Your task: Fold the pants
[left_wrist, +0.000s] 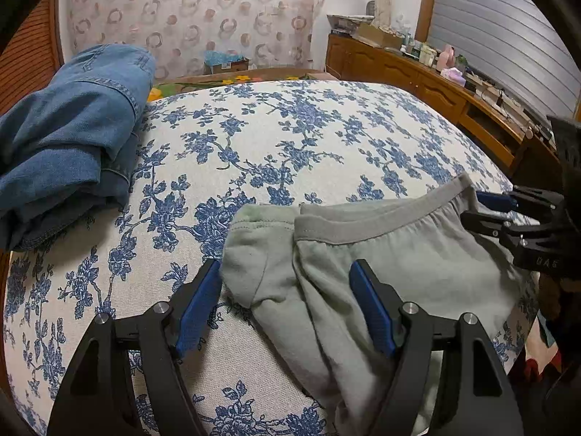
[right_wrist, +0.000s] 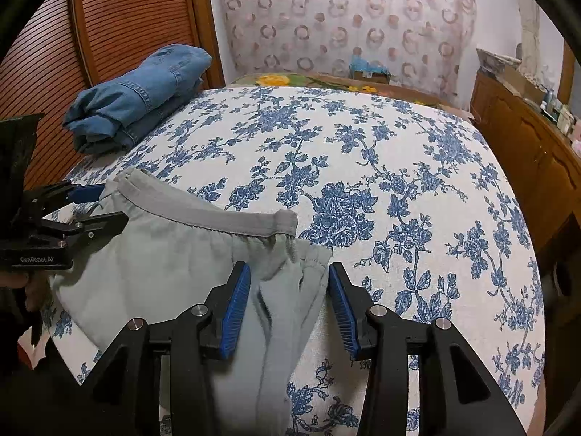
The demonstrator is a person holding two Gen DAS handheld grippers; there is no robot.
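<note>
Pale green pants (left_wrist: 399, 254) (right_wrist: 163, 254) with a grey waistband (left_wrist: 363, 221) (right_wrist: 218, 214) lie flat on the flowered bed cover (left_wrist: 290, 138) (right_wrist: 399, 181), waistband away from me. My left gripper (left_wrist: 287, 267) (right_wrist: 114, 202) is open astride the pants' left end: one blue pad rests on the cloth, the other stands on the cover just beside its edge. At the pants' right end my right gripper (right_wrist: 288, 267) (left_wrist: 472, 206) is open, its pads apart with flat cloth and the waistband's corner between them.
A pile of folded blue jeans (left_wrist: 72, 127) (right_wrist: 138, 98) sits at the bed's far left corner. A wooden cabinet (left_wrist: 417, 76) (right_wrist: 526, 145) crowded with small items runs along the right. A slatted wooden door (right_wrist: 109, 36) stands left of the bed.
</note>
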